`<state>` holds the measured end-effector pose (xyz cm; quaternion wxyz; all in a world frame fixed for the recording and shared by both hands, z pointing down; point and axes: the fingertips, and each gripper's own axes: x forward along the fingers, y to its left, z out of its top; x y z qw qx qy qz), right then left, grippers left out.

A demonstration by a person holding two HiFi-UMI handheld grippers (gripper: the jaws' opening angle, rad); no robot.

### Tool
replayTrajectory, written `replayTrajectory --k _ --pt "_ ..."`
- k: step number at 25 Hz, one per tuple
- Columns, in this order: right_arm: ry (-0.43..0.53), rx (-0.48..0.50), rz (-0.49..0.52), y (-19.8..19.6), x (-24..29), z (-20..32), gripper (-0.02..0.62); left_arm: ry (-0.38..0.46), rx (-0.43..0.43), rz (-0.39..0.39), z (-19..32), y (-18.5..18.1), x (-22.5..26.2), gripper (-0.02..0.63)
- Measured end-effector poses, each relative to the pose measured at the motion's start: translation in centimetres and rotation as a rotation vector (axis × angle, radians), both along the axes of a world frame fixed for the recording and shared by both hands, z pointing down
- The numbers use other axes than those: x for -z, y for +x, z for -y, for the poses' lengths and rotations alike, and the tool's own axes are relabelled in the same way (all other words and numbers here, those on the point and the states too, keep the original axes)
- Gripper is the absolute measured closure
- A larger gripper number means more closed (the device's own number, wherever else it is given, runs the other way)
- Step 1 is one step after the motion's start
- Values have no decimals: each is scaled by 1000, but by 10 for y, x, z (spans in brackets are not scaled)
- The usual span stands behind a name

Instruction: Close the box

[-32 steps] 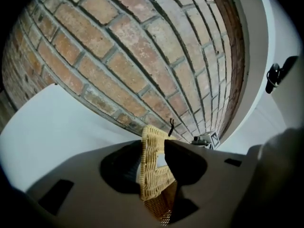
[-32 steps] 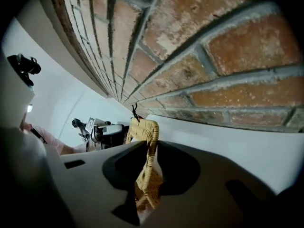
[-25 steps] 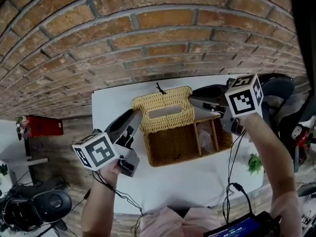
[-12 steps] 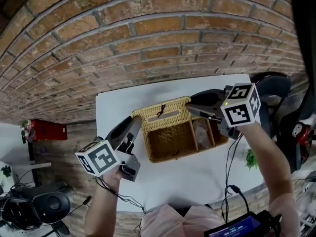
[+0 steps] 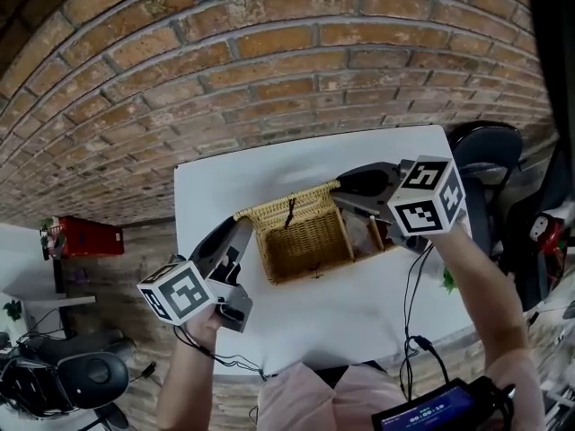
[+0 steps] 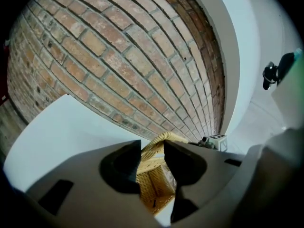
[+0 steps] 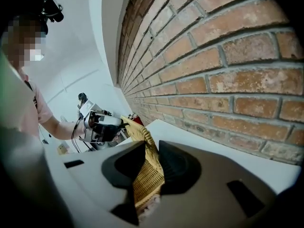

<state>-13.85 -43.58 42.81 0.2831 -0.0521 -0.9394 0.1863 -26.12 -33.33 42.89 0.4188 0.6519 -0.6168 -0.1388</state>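
Note:
A wicker box (image 5: 305, 245) stands on the white table (image 5: 359, 317). Its hinged lid (image 5: 289, 203) is raised on edge and leans over the box's left half. My right gripper (image 5: 340, 189) comes in from the right with the lid's braided rim (image 7: 145, 139) between its jaws. Those jaws (image 7: 151, 148) are opening, and the tips still touch the rim. My left gripper (image 5: 239, 233) hovers just left of the box, open, with nothing between its jaws (image 6: 152, 148). Past them, the left gripper view shows the box (image 6: 154, 189).
A brick wall (image 5: 269, 70) runs along the table's far edge. A pale wrapped item (image 5: 364, 232) lies in the box's right compartment. A black chair (image 5: 490, 146) stands at the right, a red object (image 5: 85, 238) on the floor at the left. Cables (image 5: 413, 303) hang from both grippers.
The lid has swung up from lying flat behind the box to standing over it, carried by my right gripper, which moved left. My left gripper stayed beside the box.

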Motion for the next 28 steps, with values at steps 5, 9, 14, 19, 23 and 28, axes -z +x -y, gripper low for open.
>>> replayTrajectory --k 5,9,14,19,23,28 --pt "64 -11 27 5 1 -9 505 13 31 -12 -13 5 0 453" --pt "118 -13 56 12 1 -16 503 38 54 -9 -21 13 2 453" --pt "157 -20 84 20 0 -23 500 86 83 -37 -35 22 4 456" --pt "235 0 90 26 -2 -33 500 75 142 -12 -55 23 4 456" --pt "263 24 80 32 -6 -41 497 62 214 -6 -71 20 4 457" --pt "324 26 77 37 -9 -45 495 68 226 -3 -77 26 7 462"
